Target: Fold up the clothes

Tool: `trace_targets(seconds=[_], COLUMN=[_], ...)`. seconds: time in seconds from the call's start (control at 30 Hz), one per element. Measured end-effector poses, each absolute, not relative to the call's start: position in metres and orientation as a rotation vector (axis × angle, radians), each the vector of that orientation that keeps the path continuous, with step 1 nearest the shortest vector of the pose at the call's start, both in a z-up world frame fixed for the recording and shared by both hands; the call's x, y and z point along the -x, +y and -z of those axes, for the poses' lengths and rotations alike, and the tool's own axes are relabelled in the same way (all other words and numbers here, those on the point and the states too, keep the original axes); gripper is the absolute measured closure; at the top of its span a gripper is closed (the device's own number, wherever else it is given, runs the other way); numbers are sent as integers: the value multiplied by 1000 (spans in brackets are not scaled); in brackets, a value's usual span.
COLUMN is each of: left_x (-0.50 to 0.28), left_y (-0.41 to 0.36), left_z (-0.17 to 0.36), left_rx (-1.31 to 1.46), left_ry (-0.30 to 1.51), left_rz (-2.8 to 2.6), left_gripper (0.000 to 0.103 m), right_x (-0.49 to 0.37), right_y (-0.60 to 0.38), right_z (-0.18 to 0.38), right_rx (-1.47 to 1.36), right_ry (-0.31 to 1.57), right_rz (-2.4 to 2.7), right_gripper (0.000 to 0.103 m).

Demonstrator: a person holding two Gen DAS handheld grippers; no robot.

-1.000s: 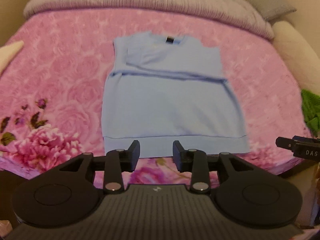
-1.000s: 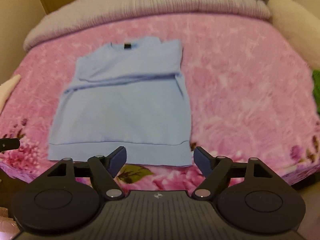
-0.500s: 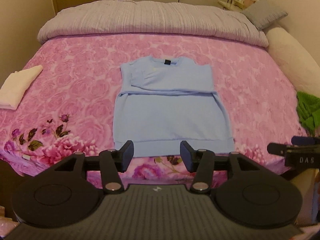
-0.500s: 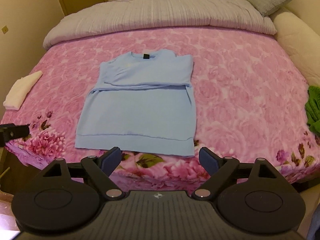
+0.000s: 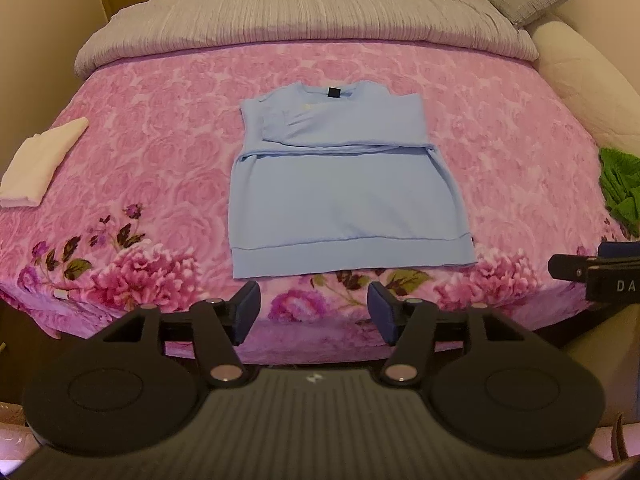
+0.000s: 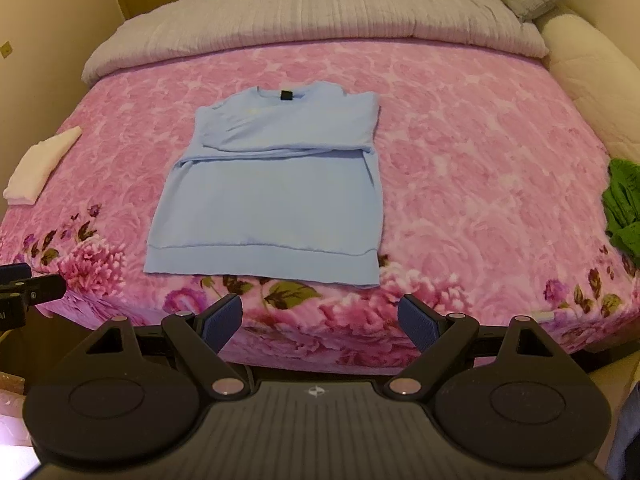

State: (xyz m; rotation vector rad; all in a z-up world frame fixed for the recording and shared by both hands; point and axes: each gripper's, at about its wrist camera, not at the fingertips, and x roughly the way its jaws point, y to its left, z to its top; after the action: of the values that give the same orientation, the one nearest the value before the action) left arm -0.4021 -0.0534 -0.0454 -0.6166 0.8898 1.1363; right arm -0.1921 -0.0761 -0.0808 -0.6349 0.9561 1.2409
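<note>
A light blue sweater (image 5: pixel 344 196) lies flat on the pink floral bedspread (image 5: pixel 160 152), collar at the far end, both sleeves folded across the chest. It also shows in the right wrist view (image 6: pixel 272 196). My left gripper (image 5: pixel 314 310) is open and empty, held off the bed's near edge just short of the sweater's hem. My right gripper (image 6: pixel 320 322) is open wide and empty, also off the near edge, below the hem's right half. Its tip shows at the right edge of the left wrist view (image 5: pixel 596 276).
A folded white garment (image 5: pixel 38 164) lies at the bed's left side. A crumpled green garment (image 5: pixel 622 190) lies at the right edge. A grey duvet (image 5: pixel 304 12) lies across the head of the bed, with a cream bolster (image 6: pixel 596 72) at the right.
Both grippers have pulled back and up from the sweater's hem, off the bed's near edge. The left jaws have opened wider. The sweater has not moved.
</note>
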Motion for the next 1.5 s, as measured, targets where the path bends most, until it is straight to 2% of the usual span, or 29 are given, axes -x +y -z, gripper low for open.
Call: trace_targets(seconds=[0.6,1.0,1.23,1.5], left_x=[391,424,470,503], left_y=[-36,40,115,168], left_z=[54,91,131,243], left_rx=[611,748,872,1004], left_ry=[925,910,891,838], left_rz=[-1119,-1072,-1082,-1086], left_gripper=[44,42,42,46], right_x=[173,166,136,114], right_y=[-72,-25,23,54], right_z=[87,110,149,249], right_rx=[618,636,563,457], right_ry=[995,1061,1180,1209], right_rz=[-1203,-1136,-1059,-1010], right_gripper=[15,15,16,21])
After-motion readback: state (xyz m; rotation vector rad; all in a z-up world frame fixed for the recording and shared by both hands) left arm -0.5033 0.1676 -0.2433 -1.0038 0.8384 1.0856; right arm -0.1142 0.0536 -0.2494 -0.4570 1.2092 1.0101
